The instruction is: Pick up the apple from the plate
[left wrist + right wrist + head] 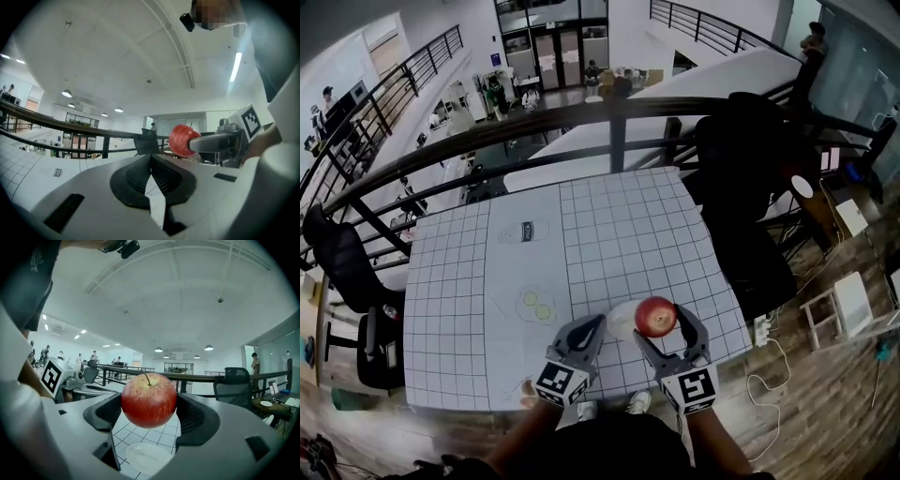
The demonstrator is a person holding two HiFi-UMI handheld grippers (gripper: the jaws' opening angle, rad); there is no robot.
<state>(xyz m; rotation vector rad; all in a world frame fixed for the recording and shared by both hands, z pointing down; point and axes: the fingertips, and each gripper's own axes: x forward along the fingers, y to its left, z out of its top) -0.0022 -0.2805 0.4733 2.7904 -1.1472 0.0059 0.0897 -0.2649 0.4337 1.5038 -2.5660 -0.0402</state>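
Clamping apple above plate, right claw.

the plate sits partly hidden behind the apple; table label unreadable.

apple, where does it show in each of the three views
Head view: apple low, right of centre, in the right gripper, above the plate.
Left gripper view: apple right of centre, against the other gripper's grey jaw.
Right gripper view: apple dead centre, between the jaws.
Shared landmark: the dark railing.
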